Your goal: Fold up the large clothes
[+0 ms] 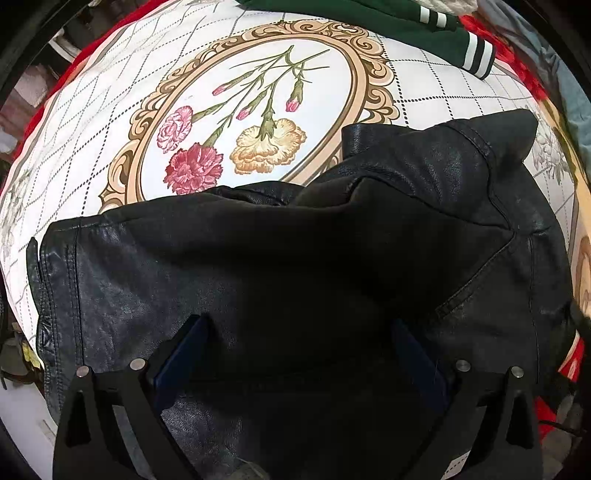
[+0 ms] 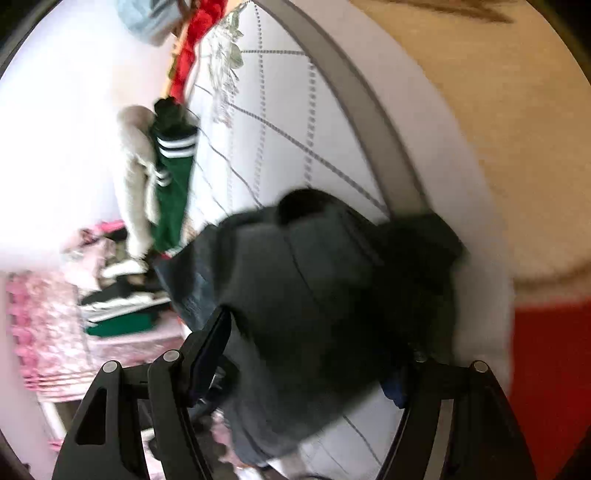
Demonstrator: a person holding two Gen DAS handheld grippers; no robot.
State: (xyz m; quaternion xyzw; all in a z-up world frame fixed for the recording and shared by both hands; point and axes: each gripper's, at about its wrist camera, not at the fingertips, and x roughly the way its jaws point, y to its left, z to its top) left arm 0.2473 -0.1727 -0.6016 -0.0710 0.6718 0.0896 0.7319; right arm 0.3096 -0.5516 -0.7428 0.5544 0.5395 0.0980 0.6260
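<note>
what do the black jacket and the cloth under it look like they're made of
Black jacket: likely leather or faux leather, with a fine pebbled grain, dull sheen and topstitched seams. Floral cloth: seemingly smooth printed woven fabric, matte, with carnations in an ornate frame; exact fibre unclear.

home bedroom | floral bedspread (image 1: 258, 110) | piled clothes (image 2: 122, 291)

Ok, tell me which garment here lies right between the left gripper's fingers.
The black leather jacket, lying directly under the open left gripper. The green garment with white-striped cuffs lies at the cloth's far edge.
</note>
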